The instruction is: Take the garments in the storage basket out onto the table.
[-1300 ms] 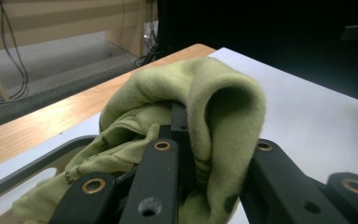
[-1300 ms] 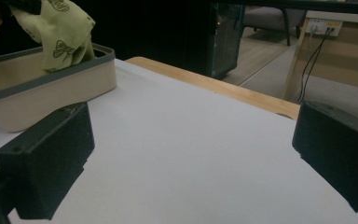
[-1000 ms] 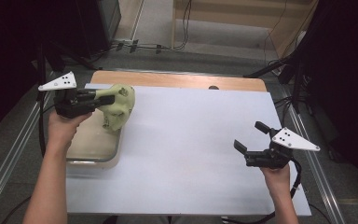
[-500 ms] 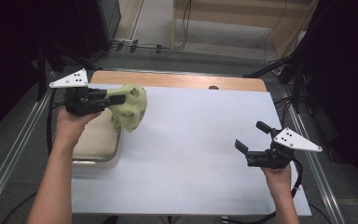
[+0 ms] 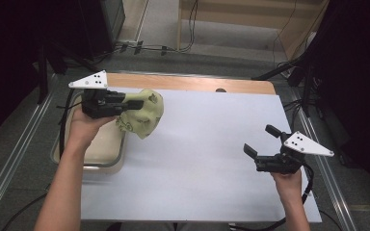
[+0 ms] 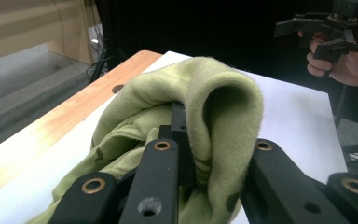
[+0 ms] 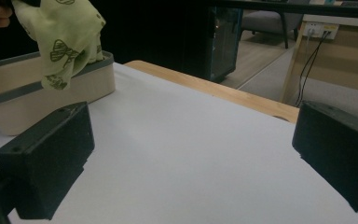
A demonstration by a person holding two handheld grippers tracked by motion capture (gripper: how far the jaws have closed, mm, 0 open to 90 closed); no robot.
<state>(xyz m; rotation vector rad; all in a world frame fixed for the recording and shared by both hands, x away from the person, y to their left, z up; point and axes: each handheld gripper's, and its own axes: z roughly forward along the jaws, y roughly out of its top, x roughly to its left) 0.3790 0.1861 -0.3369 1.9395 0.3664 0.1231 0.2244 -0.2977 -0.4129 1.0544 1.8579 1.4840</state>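
Aloft, pale green patterned cloth [image 5: 142,118] hangs over right rim of beige bin [image 5: 103,154] at table [image 5: 202,159] left side, pinched in jaws of left gripper [image 5: 134,104]. Right gripper [image 5: 261,141] hovers low over white table surface, well apart, jaws spread, holding nothing.

I see a pale green cloth [image 5: 142,118] printed with small dark motifs, bunched and folded over on itself; it hangs clear of the table [image 5: 207,159], pinched in the left hand-held gripper [image 5: 125,105]; its lower folds droop over the right rim of a beige tub [image 5: 108,153] with a grey rim, at the table's left edge.
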